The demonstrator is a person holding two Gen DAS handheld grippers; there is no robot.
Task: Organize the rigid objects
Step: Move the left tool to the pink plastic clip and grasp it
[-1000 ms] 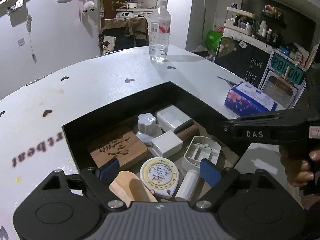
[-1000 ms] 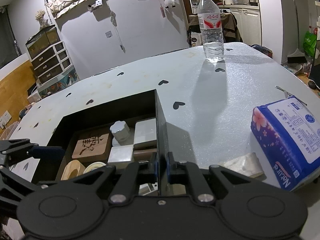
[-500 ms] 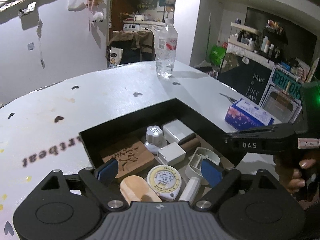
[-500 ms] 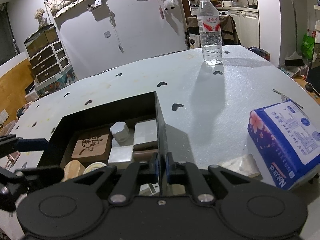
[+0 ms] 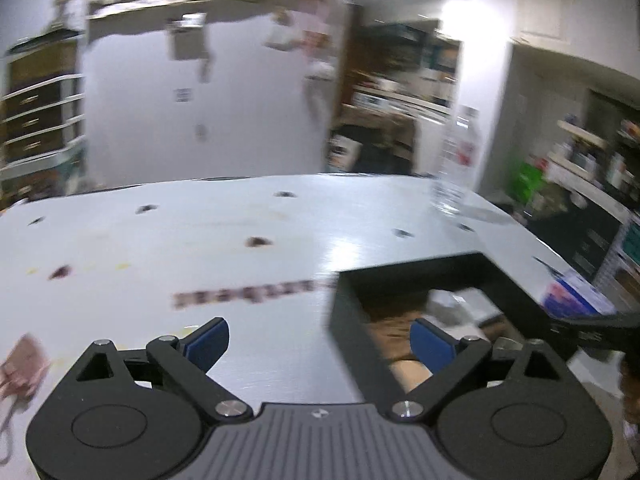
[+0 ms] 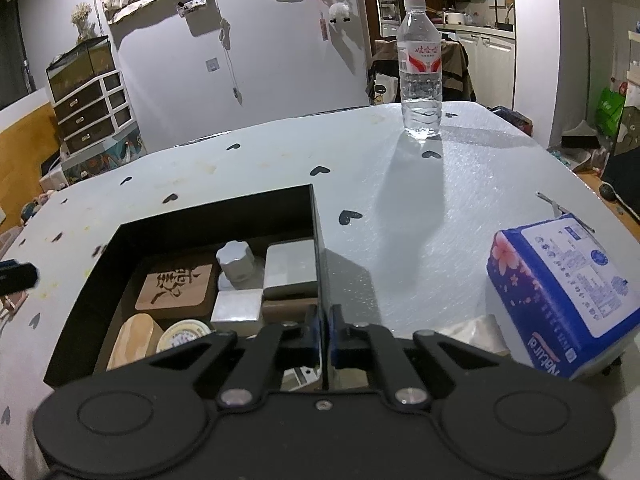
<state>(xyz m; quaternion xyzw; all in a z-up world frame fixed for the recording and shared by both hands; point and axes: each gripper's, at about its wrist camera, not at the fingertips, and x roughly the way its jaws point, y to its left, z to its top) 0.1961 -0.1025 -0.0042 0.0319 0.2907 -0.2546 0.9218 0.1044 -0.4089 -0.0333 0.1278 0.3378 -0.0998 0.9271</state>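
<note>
Right gripper [image 6: 323,334] clamped on box [image 6: 317,240] wall.
Left gripper [image 5: 319,338] fingers opening, empty, straddling the box's near left corner; box sits on table [image 6: 460,184], full of small items.

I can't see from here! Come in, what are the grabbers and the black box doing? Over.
Right gripper shut on black box wall. Left gripper opening, nothing between its fingers. Box full of small items. Water bottle, tissue pack stand apart.

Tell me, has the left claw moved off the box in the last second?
Yes. The left claw, opening with nothing in it, has swung left: the box it faced now sits at the view's right, bare table ahead.
</note>
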